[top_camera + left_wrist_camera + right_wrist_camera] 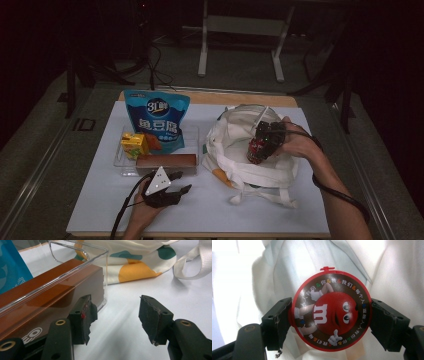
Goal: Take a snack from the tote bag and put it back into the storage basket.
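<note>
My high view looks forward and down from my side of the white table, taking in the whole top. My left gripper view sits low at the table, close against the clear tray, facing the tote bag, which the high view shares. My right gripper view looks down into that bag, very near.

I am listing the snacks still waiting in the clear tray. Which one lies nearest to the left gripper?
The long brown box, lying flat along the clear plastic tray's near wall, just beyond the left gripper. The yellow carton and blue pouch sit farther back.
</note>
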Action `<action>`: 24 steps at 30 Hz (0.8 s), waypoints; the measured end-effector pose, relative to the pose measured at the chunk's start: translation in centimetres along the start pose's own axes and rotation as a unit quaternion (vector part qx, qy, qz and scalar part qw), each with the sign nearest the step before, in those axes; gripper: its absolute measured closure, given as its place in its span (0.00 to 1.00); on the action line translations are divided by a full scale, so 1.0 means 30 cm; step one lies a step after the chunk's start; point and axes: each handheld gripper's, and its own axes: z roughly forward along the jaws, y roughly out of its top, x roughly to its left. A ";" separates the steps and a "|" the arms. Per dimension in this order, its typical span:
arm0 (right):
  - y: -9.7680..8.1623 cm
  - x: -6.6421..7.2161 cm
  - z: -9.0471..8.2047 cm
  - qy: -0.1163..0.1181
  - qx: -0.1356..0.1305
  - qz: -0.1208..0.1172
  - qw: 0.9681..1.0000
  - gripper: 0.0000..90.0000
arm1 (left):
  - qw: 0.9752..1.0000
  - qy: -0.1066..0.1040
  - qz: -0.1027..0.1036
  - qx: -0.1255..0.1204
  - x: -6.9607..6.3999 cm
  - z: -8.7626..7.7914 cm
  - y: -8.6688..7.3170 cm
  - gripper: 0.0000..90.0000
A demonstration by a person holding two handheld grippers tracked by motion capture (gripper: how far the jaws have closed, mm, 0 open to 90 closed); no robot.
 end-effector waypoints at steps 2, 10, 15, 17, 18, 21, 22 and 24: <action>0.004 0.002 -0.012 -0.002 -0.004 -0.003 1.000 0.26 | 1.000 0.000 0.000 0.000 0.000 0.000 0.000 0.50; 0.021 0.015 -0.054 -0.010 -0.017 -0.016 1.000 0.26 | 1.000 0.000 0.001 0.000 -0.001 0.000 0.000 0.50; 0.030 0.022 -0.073 -0.008 -0.029 -0.021 0.999 0.26 | 1.000 0.000 0.001 0.000 -0.001 0.000 0.000 0.50; 0.033 0.024 -0.077 -0.008 -0.032 -0.026 0.999 0.26 | 1.000 0.000 0.001 0.000 -0.001 0.000 0.000 0.50; 0.035 0.026 -0.078 -0.009 -0.031 -0.027 0.999 0.26 | 1.000 0.000 0.001 0.000 -0.001 0.000 0.000 0.50; 0.040 0.031 -0.085 -0.009 -0.032 -0.030 0.999 0.26 | 1.000 0.000 0.001 0.000 -0.001 0.000 0.000 0.50; 0.042 0.031 -0.087 -0.010 -0.032 -0.034 0.999 0.26 | 1.000 0.000 0.001 0.000 -0.001 0.000 0.000 0.50; 0.044 0.033 -0.091 -0.009 -0.032 -0.036 0.999 0.26 | 1.000 0.000 0.001 0.000 -0.001 0.000 0.000 0.50</action>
